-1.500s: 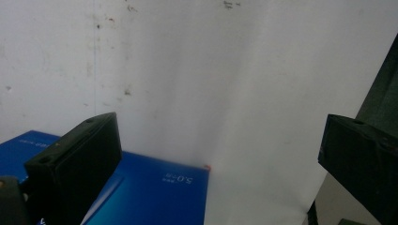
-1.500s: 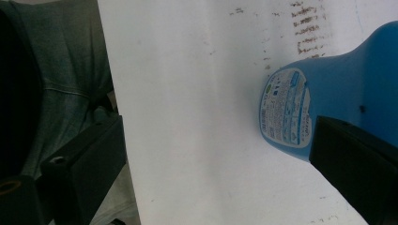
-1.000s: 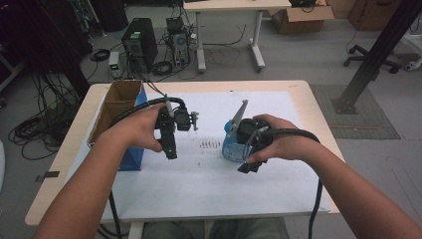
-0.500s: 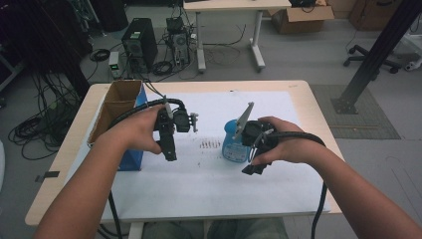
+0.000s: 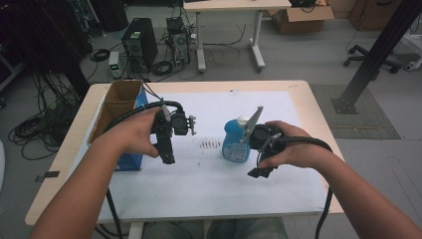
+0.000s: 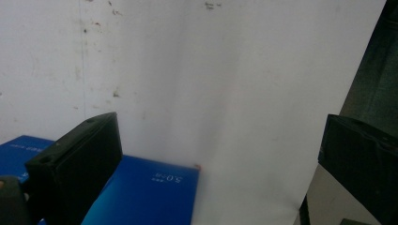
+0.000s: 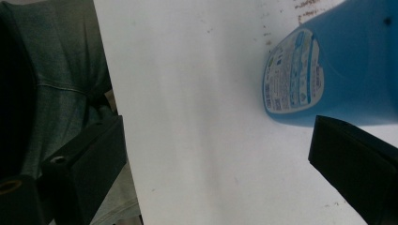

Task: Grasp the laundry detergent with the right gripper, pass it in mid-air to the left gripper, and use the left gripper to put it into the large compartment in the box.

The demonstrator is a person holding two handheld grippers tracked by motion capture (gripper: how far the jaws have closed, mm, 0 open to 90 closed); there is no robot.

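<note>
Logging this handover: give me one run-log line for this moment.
left gripper: open, above blue box | right gripper: open, beside blue bottle, not gripping | bottle upright on white sheet

High view looks down over the table (image 5: pixel 298 89); both gripper views hover close above its white sheet (image 5: pixel 209 174).

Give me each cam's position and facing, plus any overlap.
High view: above the person's side, facing forward and down at the table; both forearms, left gripper and right gripper show.
Left gripper view: rides the left gripper, looks along its open jaws at the white sheet and blue box.
Right gripper view: rides the right gripper, looks along its open jaws at the sheet and bottle.
Shared: bottle in the high and right gripper views; box in the high and left gripper views.
</note>
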